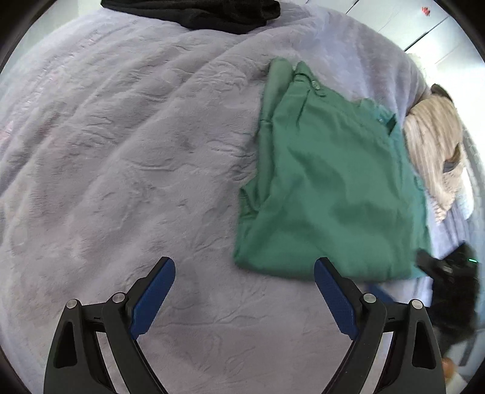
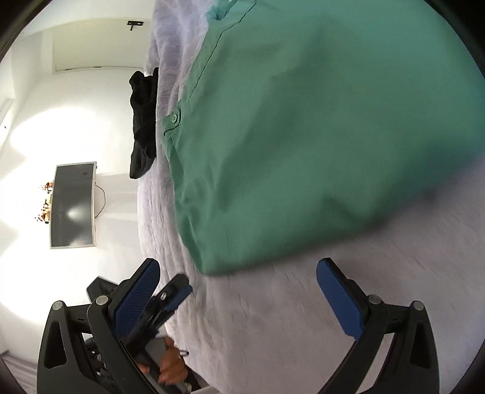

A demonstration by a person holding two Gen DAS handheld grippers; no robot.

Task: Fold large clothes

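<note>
A green buttoned garment (image 1: 327, 188) lies folded into a rough rectangle on the lilac plush blanket (image 1: 127, 145). My left gripper (image 1: 245, 269) hangs open above the blanket just in front of the garment's near edge, nothing between its blue pads. In the right wrist view the same green garment (image 2: 318, 130) fills the upper right, with a button showing at its edge. My right gripper (image 2: 238, 271) stands wide open just short of the garment's near corner, holding nothing. The other gripper (image 2: 169, 300) and a hand (image 2: 171, 360) show behind its left finger.
A black garment (image 1: 197, 12) lies at the far edge of the bed, seen also as a black garment (image 2: 144, 121). A cream fringed cloth (image 1: 433, 151) lies right of the green one. A wall screen (image 2: 72, 206) hangs beyond the bed's edge.
</note>
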